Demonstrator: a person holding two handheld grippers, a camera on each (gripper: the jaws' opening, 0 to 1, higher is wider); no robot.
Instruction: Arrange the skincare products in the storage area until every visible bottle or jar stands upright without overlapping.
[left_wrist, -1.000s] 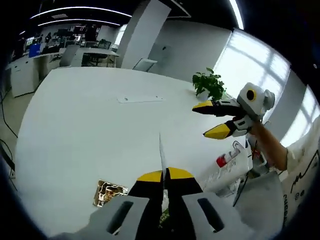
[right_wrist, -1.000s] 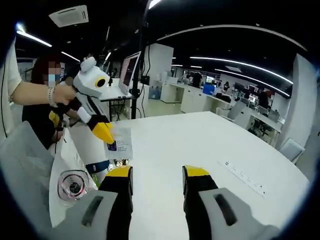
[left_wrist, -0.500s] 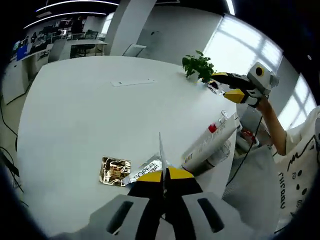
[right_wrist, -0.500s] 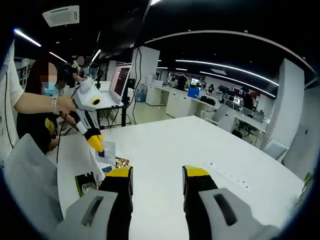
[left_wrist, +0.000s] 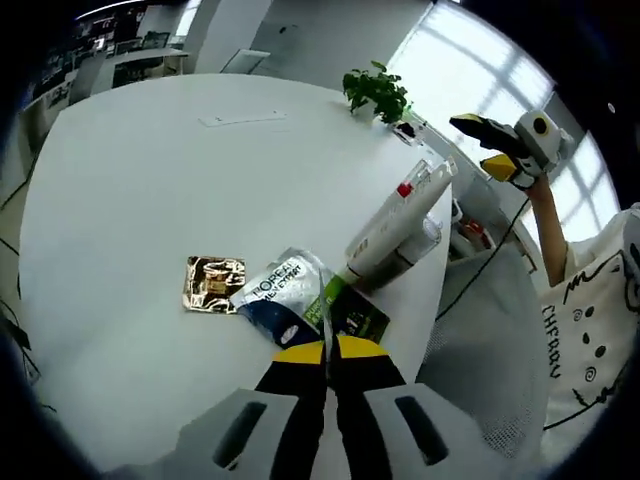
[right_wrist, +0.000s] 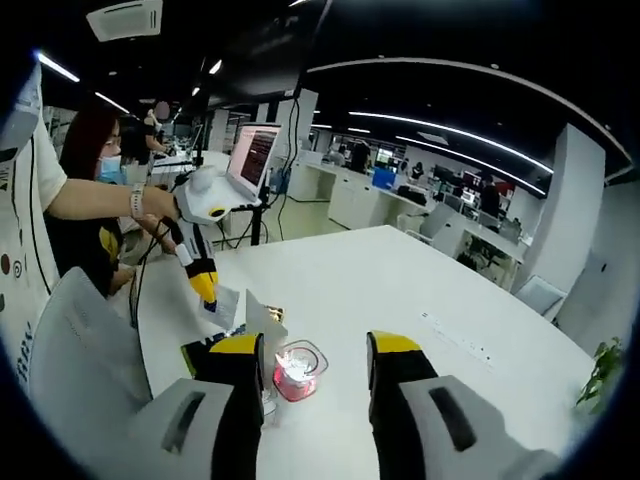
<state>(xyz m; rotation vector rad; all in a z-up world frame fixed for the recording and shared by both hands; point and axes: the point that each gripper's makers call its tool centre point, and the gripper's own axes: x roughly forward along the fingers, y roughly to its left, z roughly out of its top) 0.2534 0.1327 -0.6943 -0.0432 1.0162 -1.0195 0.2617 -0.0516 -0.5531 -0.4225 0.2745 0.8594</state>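
Beside the gold sachet (left_wrist: 213, 284), the left gripper (left_wrist: 327, 352) pinches a thin white sheet (left_wrist: 322, 300); the right gripper (right_wrist: 304, 350) hangs spread above the jar (right_wrist: 298, 369).

A potted plant (left_wrist: 375, 92) stands on the white table (left_wrist: 150, 190).

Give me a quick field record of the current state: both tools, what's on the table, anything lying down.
left tool: jaws closed together, low over the sachets
right tool: jaws apart, holding nothing, above the clear jar
table: white, round-edged
white tube: lying on its side, red cap pointing away from the left tool
gold sachet: flat on the table
white and blue sachet: flat, beside the gold one
dark green packet: flat, at the tube's near end
clear jar: pink inside, upright
plant: far table edge
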